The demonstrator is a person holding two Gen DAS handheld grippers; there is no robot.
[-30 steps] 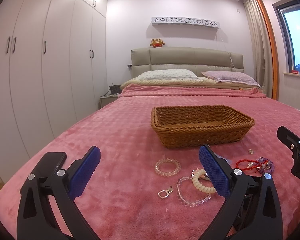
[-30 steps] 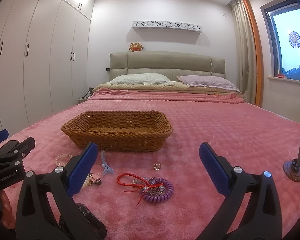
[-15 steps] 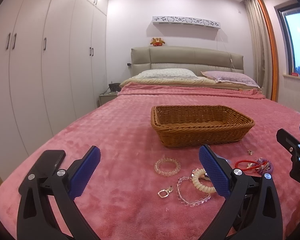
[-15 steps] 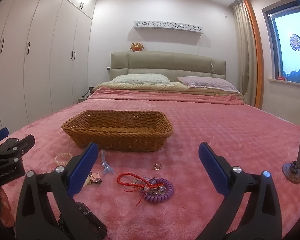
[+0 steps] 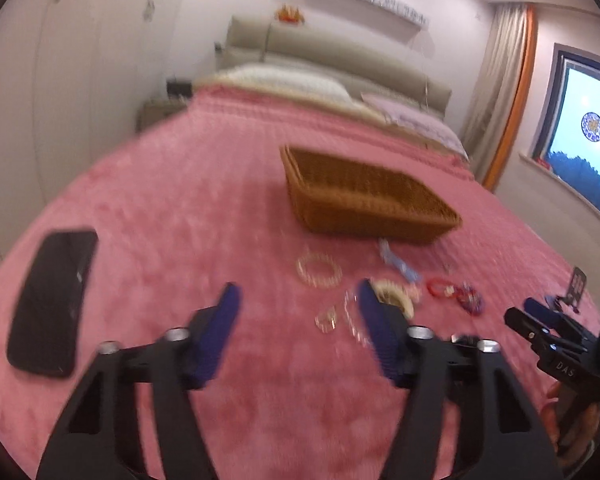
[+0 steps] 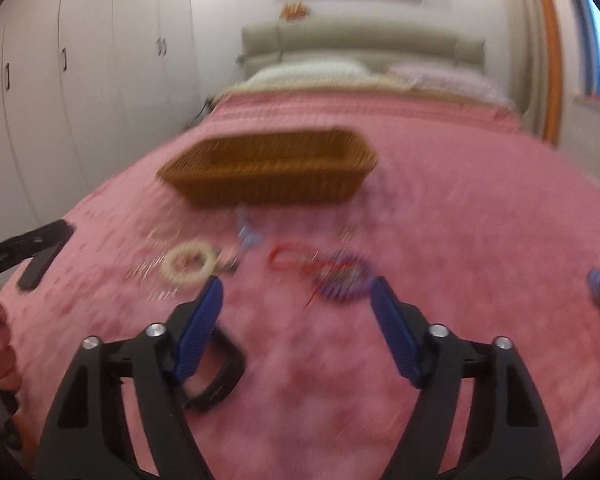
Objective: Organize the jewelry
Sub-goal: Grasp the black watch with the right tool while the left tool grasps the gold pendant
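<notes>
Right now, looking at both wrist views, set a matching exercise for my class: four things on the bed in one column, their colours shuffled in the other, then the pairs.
Things:
1. wicker basket
2. phone
3. spiral hair tie
4. cord bracelet

Colours:
A. red
B. black
C. brown
D. cream

Pairs: 1-C, 2-B, 3-D, 4-A

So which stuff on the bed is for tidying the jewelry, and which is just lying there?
For the job: basket, clear bracelet, cream hair tie, red cord, purple hair tie, blue clip.

Just lying about: phone, pillows.
</notes>
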